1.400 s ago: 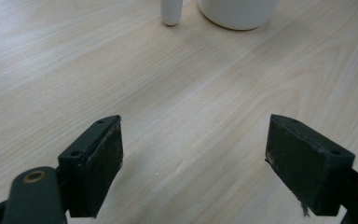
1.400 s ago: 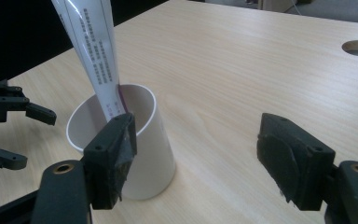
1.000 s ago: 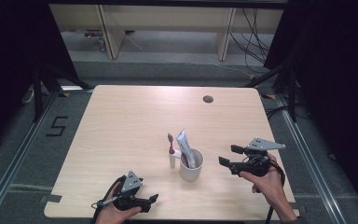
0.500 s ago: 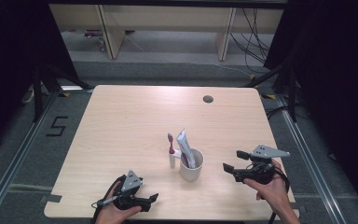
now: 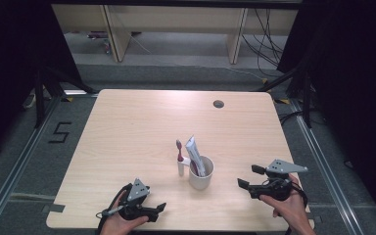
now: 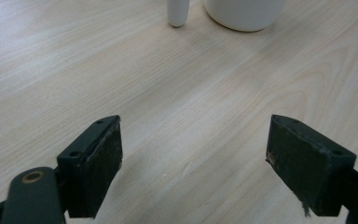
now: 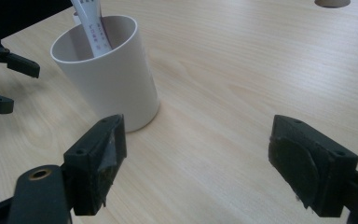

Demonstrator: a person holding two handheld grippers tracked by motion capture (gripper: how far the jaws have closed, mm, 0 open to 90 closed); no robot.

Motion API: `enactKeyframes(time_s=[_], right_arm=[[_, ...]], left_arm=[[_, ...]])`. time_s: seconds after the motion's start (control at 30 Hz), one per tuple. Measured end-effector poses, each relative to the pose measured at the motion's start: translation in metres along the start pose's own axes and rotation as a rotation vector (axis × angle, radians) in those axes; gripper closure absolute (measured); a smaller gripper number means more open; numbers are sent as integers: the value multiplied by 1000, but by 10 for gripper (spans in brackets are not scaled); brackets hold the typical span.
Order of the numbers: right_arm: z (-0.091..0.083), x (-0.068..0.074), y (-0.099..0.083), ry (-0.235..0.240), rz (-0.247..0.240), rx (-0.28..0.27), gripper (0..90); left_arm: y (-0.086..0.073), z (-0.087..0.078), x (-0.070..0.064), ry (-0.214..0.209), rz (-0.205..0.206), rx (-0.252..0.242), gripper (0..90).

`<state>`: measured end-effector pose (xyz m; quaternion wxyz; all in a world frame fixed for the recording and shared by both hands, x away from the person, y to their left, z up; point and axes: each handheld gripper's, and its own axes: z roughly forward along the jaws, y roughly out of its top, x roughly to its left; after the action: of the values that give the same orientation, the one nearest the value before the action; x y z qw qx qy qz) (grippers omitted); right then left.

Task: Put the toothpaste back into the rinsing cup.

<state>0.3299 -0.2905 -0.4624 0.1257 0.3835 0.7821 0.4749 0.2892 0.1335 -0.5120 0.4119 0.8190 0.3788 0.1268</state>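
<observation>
A white cup (image 5: 201, 174) stands near the table's front middle with a toothpaste tube (image 5: 195, 152) upright in it. A red-headed toothbrush (image 5: 179, 155) stands on its white base just left of the cup. My left gripper (image 5: 157, 212) rests open near the front edge, left of the cup, pointing right. In the left gripper view its jaws (image 6: 193, 158) are wide apart over bare wood, with the cup (image 6: 244, 14) and toothbrush base (image 6: 177, 14) ahead. My right gripper (image 5: 247, 176) is open to the right of the cup. In the right gripper view the cup (image 7: 109, 79) and tube (image 7: 91, 23) sit just beyond the left jaw of the gripper (image 7: 196, 163).
The light wooden table (image 5: 142, 127) has a round cable hole (image 5: 218, 104) at the back right. Dark floor and metal rails surround it, with shelving legs beyond the far edge. The left gripper (image 7: 4, 79) appears at the left edge of the right gripper view.
My right gripper has drawn back toward the table's front edge, a little away from the cup. The left gripper, cup, tube and toothbrush have stayed put.
</observation>
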Motion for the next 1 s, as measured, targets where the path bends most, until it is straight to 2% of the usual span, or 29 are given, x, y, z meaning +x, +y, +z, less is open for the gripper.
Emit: enactKeyframes(time_s=[0.03,0.07,0.13,0.17,0.2,0.3,0.43,0.5,0.53,0.6,0.63,0.7,0.73,0.77,0.87,0.9,0.97,1.0], right_arm=[[-1,2,-1,0,23,-2,200],[-2,0,-2,-3,-1,7,201],[-4,2,-5,-3,28,22,200],[-5,0,-6,-12,-3,18,200],[-6,1,-7,-13,6,19,200],[-10,4,-13,-9,33,29,198],[-14,2,-20,-29,5,39,190],[-17,5,-22,-25,46,57,182],[-17,2,-23,-29,17,42,181],[-18,4,-26,-19,49,61,179],[-18,2,-27,-28,20,55,177],[-20,2,-29,-36,20,59,175],[-21,4,-30,-25,45,69,174],[-22,2,-30,-34,20,65,172],[-22,2,-34,-43,18,63,170],[-24,3,-34,-39,30,82,169],[-24,2,-36,-42,22,80,168],[-25,4,-37,-33,48,90,166]], left_arm=[[0,0,0,1,1,2,179],[-1,0,0,3,0,5,179],[-1,-2,0,5,-1,7,179],[-1,-2,1,12,13,13,179],[-1,-3,0,6,7,5,179],[-1,-3,0,10,25,16,179],[-2,-3,0,4,20,12,179],[-2,-3,0,9,24,15,179],[-3,-4,0,12,24,18,179],[-3,-4,0,11,20,16,179],[-3,-4,0,14,21,17,179],[-3,-4,0,14,22,16,179],[-3,-4,0,21,29,24,179],[-3,-4,-1,15,20,15,179],[-4,-4,0,18,26,17,179],[-4,-5,0,22,31,23,179],[-4,-5,0,22,23,16,179],[-4,-5,0,26,22,18,180]])
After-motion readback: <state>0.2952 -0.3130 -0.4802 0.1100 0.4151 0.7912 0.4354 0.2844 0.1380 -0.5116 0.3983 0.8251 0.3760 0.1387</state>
